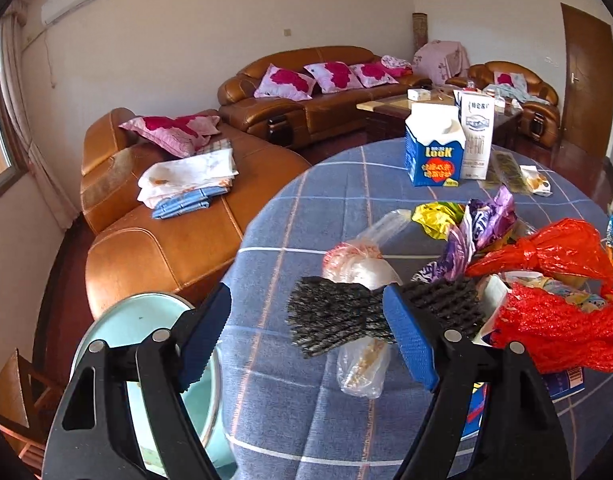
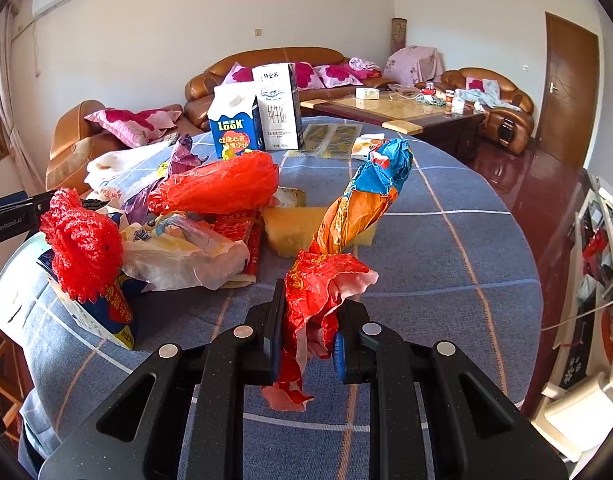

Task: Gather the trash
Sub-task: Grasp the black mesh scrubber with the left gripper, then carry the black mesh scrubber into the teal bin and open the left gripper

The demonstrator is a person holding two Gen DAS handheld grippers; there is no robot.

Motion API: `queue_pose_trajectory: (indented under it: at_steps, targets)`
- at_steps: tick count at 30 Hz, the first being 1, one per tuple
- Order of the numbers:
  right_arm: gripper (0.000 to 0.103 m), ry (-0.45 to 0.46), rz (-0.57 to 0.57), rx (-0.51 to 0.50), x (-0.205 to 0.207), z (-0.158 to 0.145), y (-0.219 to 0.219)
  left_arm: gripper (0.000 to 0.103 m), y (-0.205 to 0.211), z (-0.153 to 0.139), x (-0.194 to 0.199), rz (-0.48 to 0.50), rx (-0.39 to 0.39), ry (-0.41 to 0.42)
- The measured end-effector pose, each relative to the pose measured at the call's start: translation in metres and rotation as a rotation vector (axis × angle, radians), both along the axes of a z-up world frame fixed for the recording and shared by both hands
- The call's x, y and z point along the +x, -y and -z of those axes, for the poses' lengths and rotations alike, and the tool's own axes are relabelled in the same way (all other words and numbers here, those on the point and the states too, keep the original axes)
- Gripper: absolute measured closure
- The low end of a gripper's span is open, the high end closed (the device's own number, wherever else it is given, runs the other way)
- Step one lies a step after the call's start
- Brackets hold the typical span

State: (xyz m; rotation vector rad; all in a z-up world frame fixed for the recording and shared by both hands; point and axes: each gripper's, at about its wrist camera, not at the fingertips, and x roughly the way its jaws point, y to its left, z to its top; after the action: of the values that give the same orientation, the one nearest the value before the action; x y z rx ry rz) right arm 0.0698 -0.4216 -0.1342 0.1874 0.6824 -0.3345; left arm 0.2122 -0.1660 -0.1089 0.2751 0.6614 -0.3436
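We see a round table under blue checked cloth | two upright milk cartons | crumpled wrapper heap | yellow sponge

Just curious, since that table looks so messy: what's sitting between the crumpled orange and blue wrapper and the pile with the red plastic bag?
A yellow sponge lies there on the checked tablecloth, partly behind the orange and blue wrapper and right of the red plastic bag. The right wrist view shows it.

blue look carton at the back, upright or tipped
Upright: the blue Look carton stands on its base, gabled top up, beside the white milk carton.
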Motion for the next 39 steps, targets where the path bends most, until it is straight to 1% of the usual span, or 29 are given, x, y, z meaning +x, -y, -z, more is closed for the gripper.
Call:
queue_pose_trajectory:
  at_steps: [1, 2, 3, 4, 5, 7, 9, 18, 21, 24, 27, 35, 39]
  targets:
    - [0.083, -0.002, 0.000, -0.004, 0.001, 0.000, 0.001, 0.033, 0.003, 0.006, 0.001, 0.012, 0.004, -0.014]
    - [0.083, -0.004, -0.001, -0.009, 0.002, 0.000, 0.001, 0.048, 0.007, 0.012, 0.001, 0.025, 0.014, -0.028]
    - [0.083, -0.004, -0.002, -0.013, 0.003, 0.000, 0.001, 0.092, 0.010, 0.018, 0.001, 0.043, 0.021, -0.055]
    - [0.083, -0.003, -0.003, -0.015, 0.003, 0.000, 0.001, 0.103, 0.011, 0.022, 0.002, 0.062, 0.013, -0.083]
    - [0.083, -0.002, -0.005, -0.015, 0.004, 0.000, 0.002, 0.103, 0.013, 0.024, -0.001, 0.071, 0.011, -0.080]
    - [0.083, 0.002, -0.007, -0.013, 0.004, 0.000, 0.001, 0.103, 0.017, 0.022, -0.007, 0.086, 0.032, -0.051]
    - [0.083, 0.008, -0.004, -0.011, 0.004, -0.002, 0.001, 0.103, 0.015, 0.017, -0.009, 0.093, 0.018, -0.049]
    - [0.083, 0.056, 0.004, -0.015, -0.006, -0.019, -0.001, 0.103, -0.012, -0.011, -0.020, 0.052, -0.018, -0.001]
    - [0.083, 0.073, -0.006, -0.024, -0.008, -0.027, -0.005, 0.103, -0.019, -0.020, -0.028, 0.034, -0.016, 0.031]
    - [0.083, 0.095, -0.013, -0.042, -0.010, -0.035, -0.010, 0.103, -0.028, -0.025, -0.033, 0.019, -0.022, 0.033]
    - [0.083, 0.113, -0.024, -0.047, -0.012, -0.041, -0.014, 0.103, -0.037, -0.031, -0.040, 0.009, -0.014, 0.056]
    - [0.083, 0.189, -0.122, -0.076, -0.001, -0.074, -0.042, 0.103, -0.070, -0.051, -0.048, -0.059, -0.021, 0.103]
    - [0.083, 0.228, -0.195, -0.045, 0.009, -0.091, -0.060, 0.103, -0.086, -0.056, -0.046, -0.098, -0.016, 0.123]
